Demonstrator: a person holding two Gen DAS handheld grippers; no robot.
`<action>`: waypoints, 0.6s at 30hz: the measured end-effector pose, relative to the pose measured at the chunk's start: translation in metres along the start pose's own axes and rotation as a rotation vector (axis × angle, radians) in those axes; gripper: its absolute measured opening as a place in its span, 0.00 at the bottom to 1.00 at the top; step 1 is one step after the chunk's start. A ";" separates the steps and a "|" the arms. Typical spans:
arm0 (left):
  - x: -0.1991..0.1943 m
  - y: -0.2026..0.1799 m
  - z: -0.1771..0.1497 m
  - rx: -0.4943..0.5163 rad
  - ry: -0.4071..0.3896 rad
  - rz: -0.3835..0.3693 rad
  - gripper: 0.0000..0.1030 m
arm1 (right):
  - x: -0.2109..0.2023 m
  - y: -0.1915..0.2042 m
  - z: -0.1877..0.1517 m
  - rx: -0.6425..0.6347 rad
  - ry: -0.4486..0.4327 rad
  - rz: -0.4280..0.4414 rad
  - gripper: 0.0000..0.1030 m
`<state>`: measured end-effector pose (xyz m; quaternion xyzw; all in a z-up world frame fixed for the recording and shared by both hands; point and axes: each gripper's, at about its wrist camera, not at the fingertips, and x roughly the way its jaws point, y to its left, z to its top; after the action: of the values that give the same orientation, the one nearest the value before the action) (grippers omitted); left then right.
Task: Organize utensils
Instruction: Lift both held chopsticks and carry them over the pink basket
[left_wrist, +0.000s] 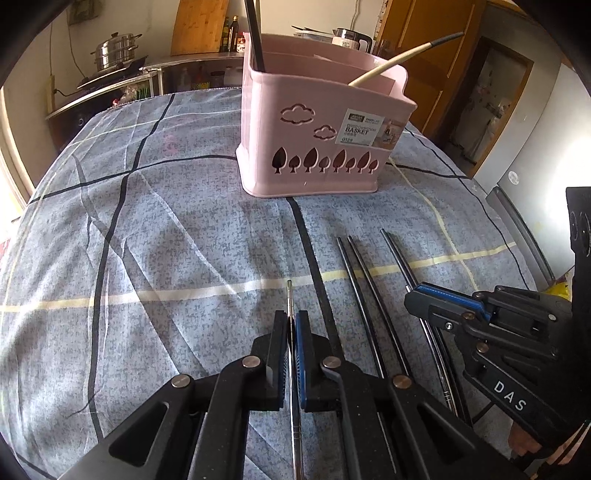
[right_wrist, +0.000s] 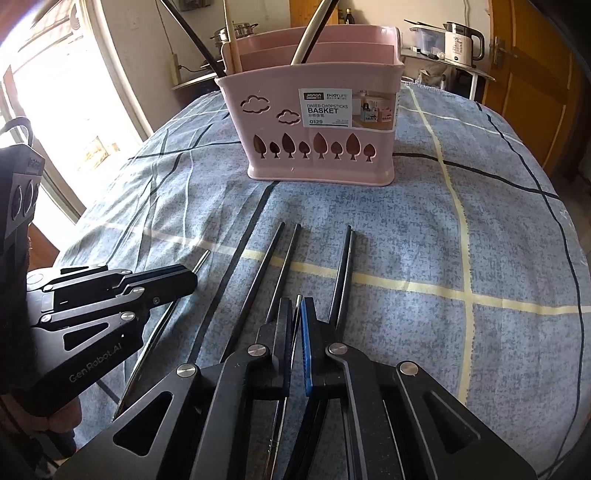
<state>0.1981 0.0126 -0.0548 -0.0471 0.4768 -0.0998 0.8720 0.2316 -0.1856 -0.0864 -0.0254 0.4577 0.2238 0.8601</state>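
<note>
A pink chopstick basket (left_wrist: 321, 122) (right_wrist: 317, 122) stands at the far middle of the cloth-covered table, with a black stick (left_wrist: 255, 37) and a cream-handled utensil (left_wrist: 388, 62) upright in it. My left gripper (left_wrist: 293, 317) (right_wrist: 194, 275) is shut on a thin metal chopstick (left_wrist: 289, 291) whose tip pokes forward past the pads. To its right, my right gripper (right_wrist: 296, 306) (left_wrist: 412, 295) is shut on another thin chopstick (right_wrist: 297, 300). Three black chopsticks (right_wrist: 286, 258) (left_wrist: 364, 291) lie flat between and beside the two grippers, pointing toward the basket.
A blue plaid cloth (left_wrist: 166, 240) covers the table. Behind it stand a counter with a steel steamer pot (left_wrist: 114, 51), a kettle (right_wrist: 461, 40) and wooden doors (right_wrist: 535, 92). A bright window (right_wrist: 55, 92) is on the left side.
</note>
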 end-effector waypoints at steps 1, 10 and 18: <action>-0.005 0.001 0.003 -0.005 -0.011 -0.006 0.04 | -0.003 -0.001 0.001 0.002 -0.008 0.001 0.04; -0.047 0.002 0.028 -0.002 -0.107 -0.030 0.04 | -0.034 -0.004 0.022 0.020 -0.097 0.023 0.04; -0.090 0.003 0.059 0.003 -0.219 -0.040 0.04 | -0.074 -0.004 0.048 0.009 -0.224 0.024 0.03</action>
<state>0.2012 0.0345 0.0505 -0.0658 0.3773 -0.1122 0.9169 0.2347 -0.2042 0.0000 0.0094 0.3599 0.2335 0.9032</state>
